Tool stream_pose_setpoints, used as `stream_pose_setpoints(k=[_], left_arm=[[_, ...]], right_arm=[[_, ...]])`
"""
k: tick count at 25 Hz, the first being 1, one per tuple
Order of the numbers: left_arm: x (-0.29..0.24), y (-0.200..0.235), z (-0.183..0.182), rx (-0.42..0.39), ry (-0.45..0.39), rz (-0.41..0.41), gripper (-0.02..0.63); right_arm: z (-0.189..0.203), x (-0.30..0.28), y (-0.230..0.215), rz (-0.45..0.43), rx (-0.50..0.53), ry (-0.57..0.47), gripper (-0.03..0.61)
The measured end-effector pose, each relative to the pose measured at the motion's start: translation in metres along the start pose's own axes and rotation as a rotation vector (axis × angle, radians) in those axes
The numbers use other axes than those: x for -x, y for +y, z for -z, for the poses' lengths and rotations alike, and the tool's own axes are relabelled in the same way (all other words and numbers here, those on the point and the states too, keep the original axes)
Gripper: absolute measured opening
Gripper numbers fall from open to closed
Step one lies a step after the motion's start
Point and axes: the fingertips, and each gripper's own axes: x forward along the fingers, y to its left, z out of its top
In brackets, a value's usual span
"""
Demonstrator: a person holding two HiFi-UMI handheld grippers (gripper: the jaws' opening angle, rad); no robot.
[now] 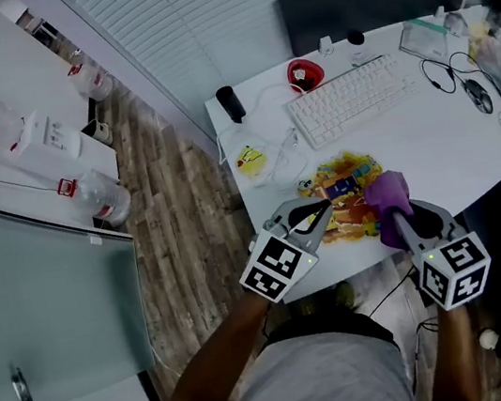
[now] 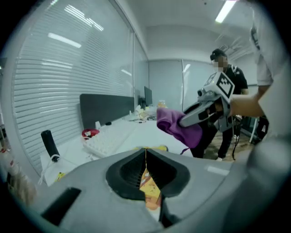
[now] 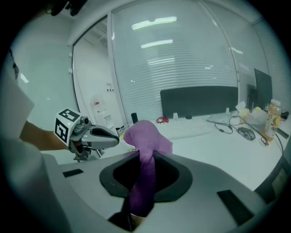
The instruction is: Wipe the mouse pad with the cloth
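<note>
Desk (image 1: 431, 141) front: my left gripper (image 1: 321, 213) pinches thin pad (image 1: 351, 189) edge; right gripper (image 1: 394, 218) clamps bunched purple cloth (image 1: 386, 196) at pad's right side. Risk, I judge: pinched pad lifts or buckles, cloth drags it off edge.

The left gripper (image 1: 316, 216) and right gripper (image 1: 394, 214) are grey-shelled with black jaw linings, each bearing a white cube (image 1: 279, 268) of black square markers; the person wears a grey shirt (image 1: 319, 385).

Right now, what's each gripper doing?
Left gripper: shut on the mouse pad edge.
Right gripper: shut on the cloth.
</note>
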Motion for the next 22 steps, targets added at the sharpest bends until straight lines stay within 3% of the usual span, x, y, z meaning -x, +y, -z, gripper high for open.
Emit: stream_pose_setpoints(k=[10,16,22], left_arm=[[0.062,-0.015,-0.093,0.026,-0.356,-0.063,0.016],[0.094,-0.017,-0.116,0.033,-0.459,-0.123,0.015],[0.111,-0.020,-0.127,0.020,-0.517,-0.145,0.015]], right_arm=[[-0.065,0.042,0.039,-0.051,-0.003,-0.334,0.066],[-0.086,0.066,0.058,-0.077,-0.029,-0.501,0.066],[-0.095,0.081,0.072,-0.091,-0.035,-0.588,0.066]])
